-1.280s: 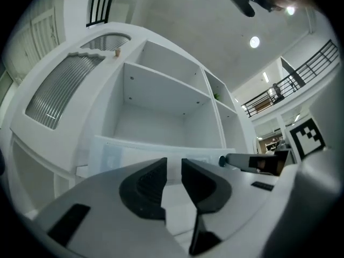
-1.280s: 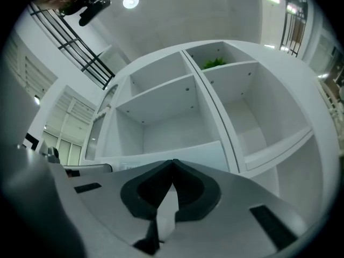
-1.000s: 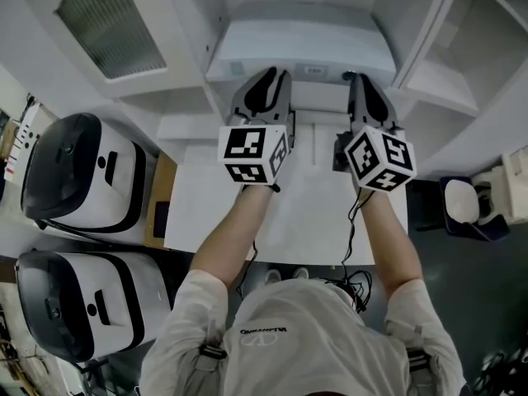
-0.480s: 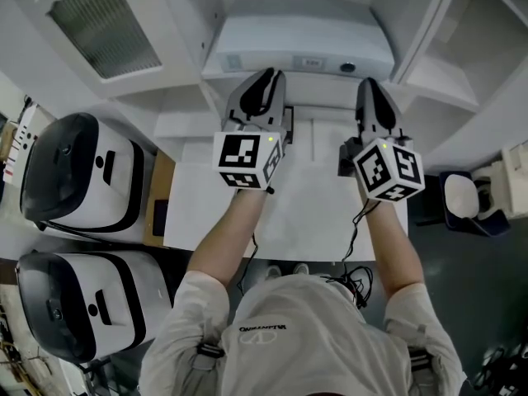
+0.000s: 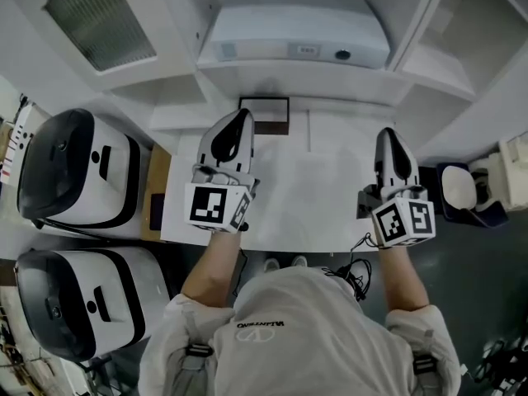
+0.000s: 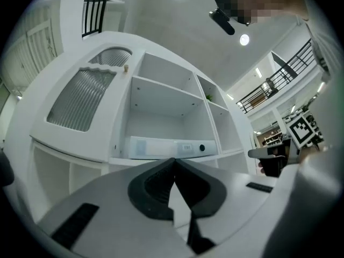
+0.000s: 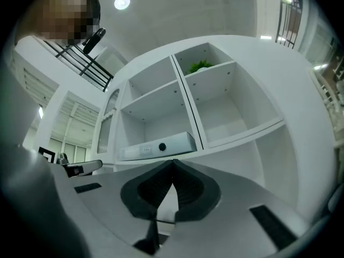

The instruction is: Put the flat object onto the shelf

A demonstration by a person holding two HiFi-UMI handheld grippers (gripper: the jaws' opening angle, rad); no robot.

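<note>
A flat white box (image 5: 293, 44) with a small dark round spot lies on a middle shelf of the white shelf unit (image 5: 429, 81); it also shows in the left gripper view (image 6: 172, 147) and the right gripper view (image 7: 158, 147). Both grippers hang over the white table (image 5: 322, 196), well short of the shelf. The left gripper (image 5: 242, 114) is shut; its jaws have just been closing with nothing between them (image 6: 173, 161). The right gripper (image 5: 388, 132) is shut and empty too (image 7: 173, 162).
A dark-framed rectangle (image 5: 264, 114) lies at the table's back edge, just ahead of the left gripper. Two black-and-white appliances (image 5: 78, 167) (image 5: 74, 304) stand at the left. A louvred cabinet door (image 5: 99, 23) is at the upper left, a white container (image 5: 462, 200) at the right.
Both grippers have drawn back from the shelf toward the person and sunk a little. The dark-framed rectangle, hidden under the left gripper before, now shows. The white box stays on the shelf.
</note>
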